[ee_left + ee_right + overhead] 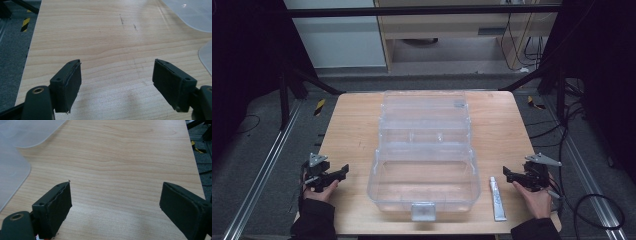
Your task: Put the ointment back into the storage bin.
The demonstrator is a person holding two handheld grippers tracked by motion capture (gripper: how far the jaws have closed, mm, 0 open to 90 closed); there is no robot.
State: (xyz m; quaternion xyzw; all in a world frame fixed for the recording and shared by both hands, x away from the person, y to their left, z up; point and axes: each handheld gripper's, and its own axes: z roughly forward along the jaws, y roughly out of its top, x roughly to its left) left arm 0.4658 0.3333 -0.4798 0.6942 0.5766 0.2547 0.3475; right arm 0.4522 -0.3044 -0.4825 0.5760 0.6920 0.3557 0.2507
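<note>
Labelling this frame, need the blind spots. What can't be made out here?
- Tube, high view: print too small to read, so the contents are unknown.
- Clear box, high view: transparent walls and glare blur its compartments; whether anything lies inside cannot be told.
- Box in both gripper views: cut off by the frame edge.
- Left gripper and right gripper, high view: jaws too small; their own views show them open.

A light wooden bench (357, 125) carries a clear plastic box (424, 165), open, between the left tongs (343, 175) and right tongs (507, 176). A small white tube (497, 199) lies flat just beside the right tongs, box-side.
</note>
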